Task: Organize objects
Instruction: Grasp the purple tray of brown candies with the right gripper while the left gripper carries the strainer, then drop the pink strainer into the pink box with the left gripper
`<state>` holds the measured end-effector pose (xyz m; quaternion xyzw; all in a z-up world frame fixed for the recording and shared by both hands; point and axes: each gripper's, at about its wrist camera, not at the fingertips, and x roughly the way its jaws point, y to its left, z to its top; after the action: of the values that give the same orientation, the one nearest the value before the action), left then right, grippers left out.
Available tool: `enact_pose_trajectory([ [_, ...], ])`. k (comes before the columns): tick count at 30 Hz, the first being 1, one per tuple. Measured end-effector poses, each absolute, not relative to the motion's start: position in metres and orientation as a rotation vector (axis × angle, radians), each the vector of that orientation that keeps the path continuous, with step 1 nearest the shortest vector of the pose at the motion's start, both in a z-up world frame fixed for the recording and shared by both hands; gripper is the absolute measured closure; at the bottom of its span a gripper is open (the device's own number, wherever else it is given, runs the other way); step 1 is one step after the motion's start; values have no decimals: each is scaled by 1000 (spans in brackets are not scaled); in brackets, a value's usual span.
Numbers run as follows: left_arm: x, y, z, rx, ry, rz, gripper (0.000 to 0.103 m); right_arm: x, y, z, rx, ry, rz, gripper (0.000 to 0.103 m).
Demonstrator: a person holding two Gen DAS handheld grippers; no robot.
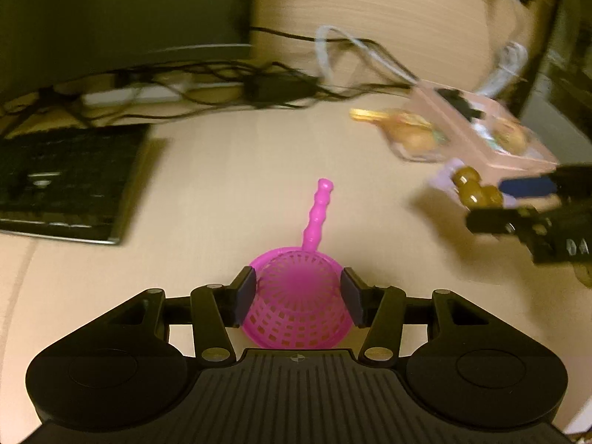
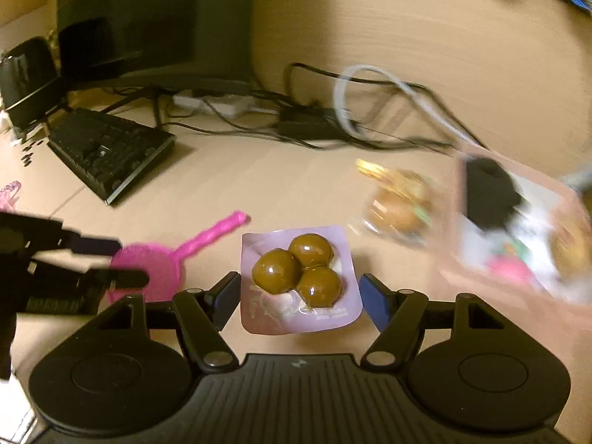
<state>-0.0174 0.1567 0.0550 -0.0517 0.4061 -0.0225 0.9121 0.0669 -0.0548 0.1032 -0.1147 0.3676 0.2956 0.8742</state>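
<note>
The left gripper [image 1: 298, 296] clamps the pink toy strainer [image 1: 296, 296]. The right gripper [image 2: 298, 296] grasps a purple pack of brown balls [image 2: 298, 277]; carry it level toward the clear box [image 2: 518, 229] near the table's right edge.

Ahead of your right gripper and off to its left, a black keyboard [image 2: 107, 151] lies on the pale wooden bench [image 2: 259, 185], angled. Beyond it stands a dark monitor [image 2: 155, 26], with a black speaker [image 2: 26, 77] at its left. Straight ahead, by the back wall, you see a white power strip [image 2: 214, 105], a black adapter brick [image 2: 307, 124] and a tangle of black cables [image 2: 388, 140], with a grey cable [image 2: 370, 74] looping above them.
</note>
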Motion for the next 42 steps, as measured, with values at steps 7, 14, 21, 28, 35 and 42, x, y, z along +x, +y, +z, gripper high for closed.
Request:
enact_pose_trajectory([
  [7, -25, 106, 62, -127, 875, -284, 49, 16, -142, 101, -237, 787, 450, 33],
  [14, -26, 50, 97, -67, 802, -418, 49, -4, -207, 99, -126, 815, 337, 33],
  [21, -6, 25, 135, -68, 684, -459, 49, -27, -229, 99, -96, 786, 309, 33],
  [28, 59, -7, 162, -70, 577, -481, 49, -40, -246, 99, -51, 767, 272, 33],
  [35, 135, -53, 134, -87, 556, -530, 49, -36, -258, 96, -43, 792, 229, 33],
  [42, 173, -58, 91, -124, 686, -415, 52, -22, -265, 101, -35, 773, 225, 33],
])
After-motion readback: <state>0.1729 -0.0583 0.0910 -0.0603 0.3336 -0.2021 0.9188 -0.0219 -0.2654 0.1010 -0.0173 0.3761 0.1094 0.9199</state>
